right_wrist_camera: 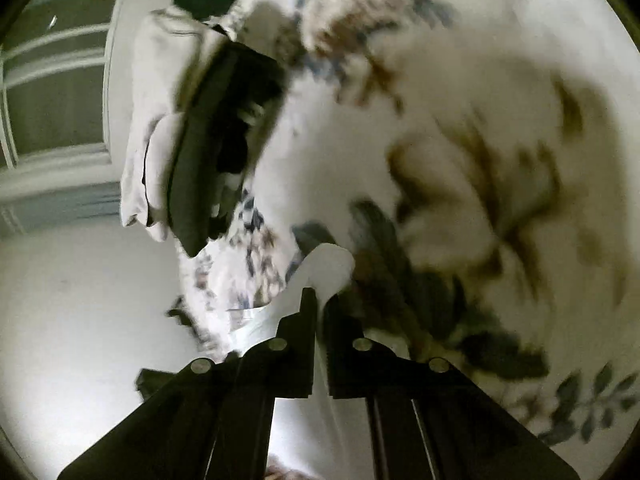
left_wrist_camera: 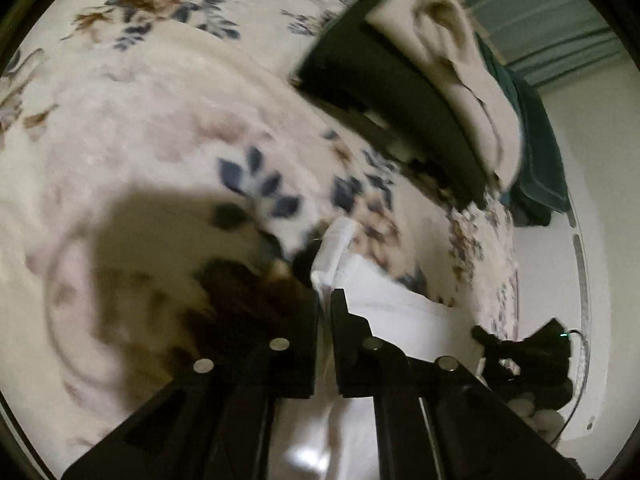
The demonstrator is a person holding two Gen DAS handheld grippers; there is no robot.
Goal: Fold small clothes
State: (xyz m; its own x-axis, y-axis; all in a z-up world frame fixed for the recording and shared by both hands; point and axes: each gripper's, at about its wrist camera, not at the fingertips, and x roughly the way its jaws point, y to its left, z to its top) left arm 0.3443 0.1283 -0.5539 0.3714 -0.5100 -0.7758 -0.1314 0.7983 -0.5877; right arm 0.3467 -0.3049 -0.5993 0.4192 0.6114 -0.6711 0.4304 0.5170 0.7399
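A white garment (left_wrist_camera: 384, 304) is shown pinched at two points, one edge in the left claw (left_wrist_camera: 325, 300), another in the right claw (right_wrist_camera: 319, 300), and apparently stretched between them above the floral bedspread (left_wrist_camera: 160, 128). Folded clothes (left_wrist_camera: 420, 80) are stacked beyond it, at the bed's edge.

left hand-held gripper (left_wrist_camera: 325, 300) — clamped on white garment (left_wrist_camera: 384, 312) | floral bedspread (left_wrist_camera: 160, 128) | folded stack (left_wrist_camera: 420, 92)
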